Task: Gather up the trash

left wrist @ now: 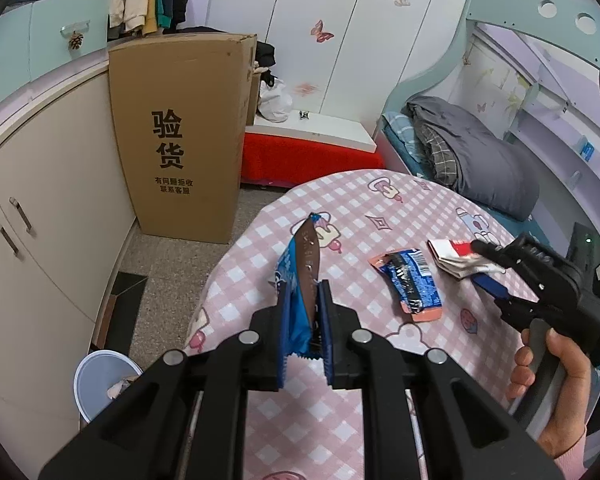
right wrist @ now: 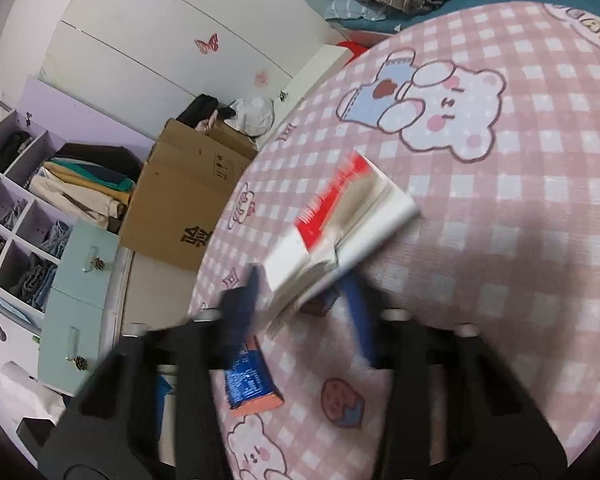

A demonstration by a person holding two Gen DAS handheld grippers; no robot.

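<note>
My left gripper (left wrist: pixel 304 312) is shut on a blue and brown snack wrapper (left wrist: pixel 300 276) and holds it upright above the left edge of the pink checked table (left wrist: pixel 340 200). An orange and blue wrapper (left wrist: pixel 410 282) lies flat on the table; it also shows in the right wrist view (right wrist: pixel 252 380). A crushed red and white carton (left wrist: pixel 456 258) lies further right. My right gripper (left wrist: pixel 486 270) reaches it, with the carton (right wrist: pixel 340 228) between its fingers (right wrist: pixel 240 312); the right wrist view is blurred and I cannot tell whether it grips.
A light blue bin (left wrist: pixel 100 380) with some trash stands on the floor at the lower left. A tall cardboard box (left wrist: pixel 176 140) stands beyond it by the cabinets (left wrist: pixel 40 208). A bed (left wrist: pixel 480 160) lies behind the table.
</note>
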